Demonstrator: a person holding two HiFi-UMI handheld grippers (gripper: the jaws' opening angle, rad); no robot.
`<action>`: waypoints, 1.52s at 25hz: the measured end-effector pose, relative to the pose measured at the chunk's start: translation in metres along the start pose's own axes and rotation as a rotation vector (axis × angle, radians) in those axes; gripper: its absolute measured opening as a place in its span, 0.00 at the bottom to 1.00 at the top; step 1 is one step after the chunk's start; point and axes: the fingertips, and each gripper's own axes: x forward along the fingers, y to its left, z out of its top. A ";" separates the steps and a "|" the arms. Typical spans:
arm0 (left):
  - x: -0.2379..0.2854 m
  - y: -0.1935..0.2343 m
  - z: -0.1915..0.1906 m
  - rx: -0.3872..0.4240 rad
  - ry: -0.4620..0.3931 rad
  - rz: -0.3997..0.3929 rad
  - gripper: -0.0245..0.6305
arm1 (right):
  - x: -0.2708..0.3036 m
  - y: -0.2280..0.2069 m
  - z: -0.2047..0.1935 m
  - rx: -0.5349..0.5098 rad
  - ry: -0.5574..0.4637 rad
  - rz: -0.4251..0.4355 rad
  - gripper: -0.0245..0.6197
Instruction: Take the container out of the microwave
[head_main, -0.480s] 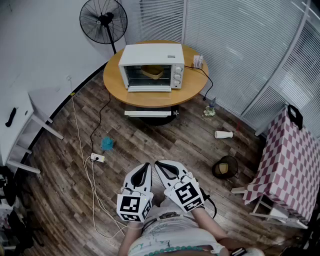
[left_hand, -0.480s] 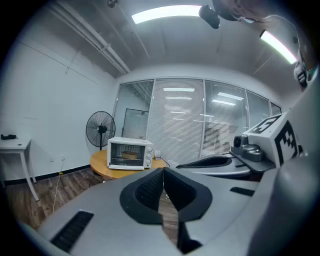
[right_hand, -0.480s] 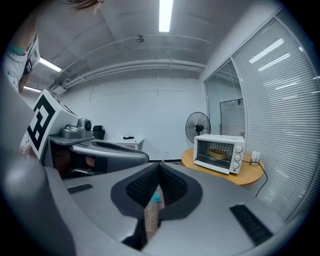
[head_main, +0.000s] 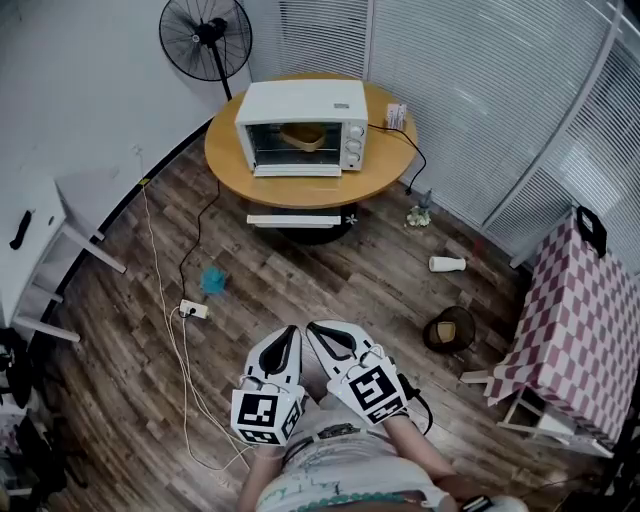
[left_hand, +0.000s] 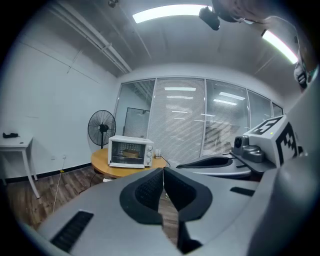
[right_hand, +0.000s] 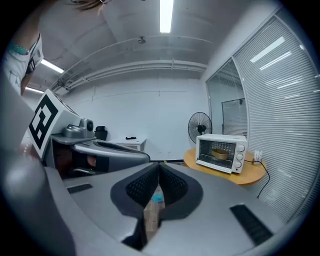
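Holding my left claw (left_hand: 162, 171) and right claw (right_hand: 159, 166) both closed on nothing, I see the microwave (head_main: 300, 128) has merely drifted a little up my head view, so the container (head_main: 303, 135), behind its shut door, lies well ahead of both claws and my approach has hardly begun.

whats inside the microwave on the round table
A tan container sits inside the microwave, seen through its glass door. Whether the container holds anything cannot be seen: its own wall hides the inside from every view.
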 end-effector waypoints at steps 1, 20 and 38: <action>-0.001 0.000 -0.001 -0.002 0.002 0.000 0.06 | 0.000 0.001 -0.001 0.003 0.002 0.004 0.03; 0.057 0.027 0.024 0.025 0.002 -0.114 0.06 | 0.042 -0.049 0.012 0.009 0.019 -0.099 0.03; 0.136 0.101 0.061 0.055 -0.007 -0.183 0.06 | 0.131 -0.110 0.039 0.007 0.014 -0.168 0.03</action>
